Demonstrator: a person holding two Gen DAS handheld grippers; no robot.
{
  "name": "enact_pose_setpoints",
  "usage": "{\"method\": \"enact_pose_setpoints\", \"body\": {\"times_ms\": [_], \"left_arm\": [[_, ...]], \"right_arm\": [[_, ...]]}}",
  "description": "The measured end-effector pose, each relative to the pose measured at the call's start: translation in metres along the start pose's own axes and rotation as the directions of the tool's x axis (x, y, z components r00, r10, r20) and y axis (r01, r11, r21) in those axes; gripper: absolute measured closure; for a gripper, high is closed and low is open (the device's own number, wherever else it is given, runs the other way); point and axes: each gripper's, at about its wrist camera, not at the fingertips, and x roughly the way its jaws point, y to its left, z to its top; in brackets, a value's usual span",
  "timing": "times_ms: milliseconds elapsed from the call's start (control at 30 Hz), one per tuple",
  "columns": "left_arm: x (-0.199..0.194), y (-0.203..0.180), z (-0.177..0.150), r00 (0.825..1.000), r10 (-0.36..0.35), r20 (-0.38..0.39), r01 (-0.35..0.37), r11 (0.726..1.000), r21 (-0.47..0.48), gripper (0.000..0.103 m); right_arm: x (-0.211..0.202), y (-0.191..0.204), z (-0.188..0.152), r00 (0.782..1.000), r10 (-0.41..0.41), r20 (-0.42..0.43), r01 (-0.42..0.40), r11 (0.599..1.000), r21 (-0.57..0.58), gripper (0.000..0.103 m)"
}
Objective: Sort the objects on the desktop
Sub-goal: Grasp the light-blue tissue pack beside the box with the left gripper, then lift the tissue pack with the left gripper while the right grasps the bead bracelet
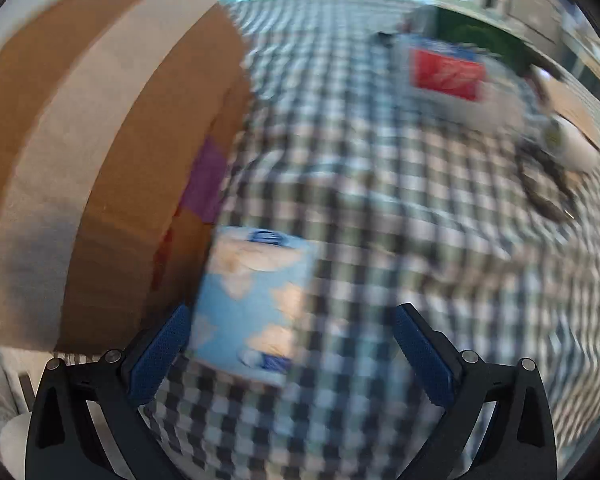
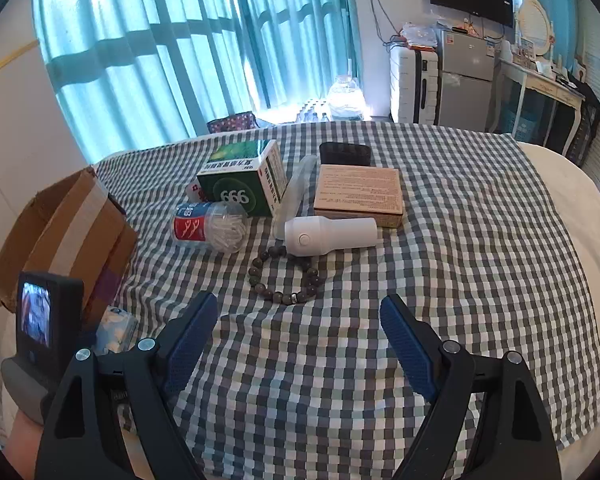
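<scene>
Tissue pack (image 1: 256,300) lies just inside left jaws, ungripped.

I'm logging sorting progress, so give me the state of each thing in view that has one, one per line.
Left gripper: open, empty.
Right gripper: open, empty.
Brown cardboard box: open, flaps up.
Blue tissue pack: lying beside the box, ungrasped.
Clear floss-pick jar: on its side.
White cylindrical device: lying flat.
Dark bead bracelet: closed loop, flat.
Green medicine carton: closed.
Tan flat box: closed.
</scene>
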Motion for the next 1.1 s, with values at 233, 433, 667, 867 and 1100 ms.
{"method": "enact_pose_setpoints", "body": {"times_ms": [233,433,667,867,1100], "left_arm": [[0.015,0.015,-0.003,0.993,-0.113,-0.041,0.109,0.99,-0.085,0.0],[0.01,0.014,-0.011,0.988,-0.155,0.001,0.155,0.985,-0.08,0.005],[-0.001,-0.006,-0.022,0.974,-0.221,0.051,0.219,0.975,0.041,0.05],[0.003,-0.006,-0.026,0.958,-0.282,0.062,0.279,0.959,0.041,0.05],[0.0,-0.003,-0.035,0.949,-0.304,0.084,0.302,0.953,0.037,0.05]], "right_arm": [[0.02,0.008,0.0,0.999,0.0,-0.04,0.0,1.0,-0.014,0.019],[0.065,0.012,0.003,0.995,0.015,-0.101,-0.014,1.0,0.011,0.019],[0.123,0.028,0.008,0.987,-0.069,-0.147,0.061,0.996,-0.059,0.019],[0.159,0.032,0.002,0.973,-0.104,-0.204,0.083,0.99,-0.111,0.019],[0.158,0.03,0.0,0.982,-0.119,-0.147,0.105,0.99,-0.099,0.05]]}}
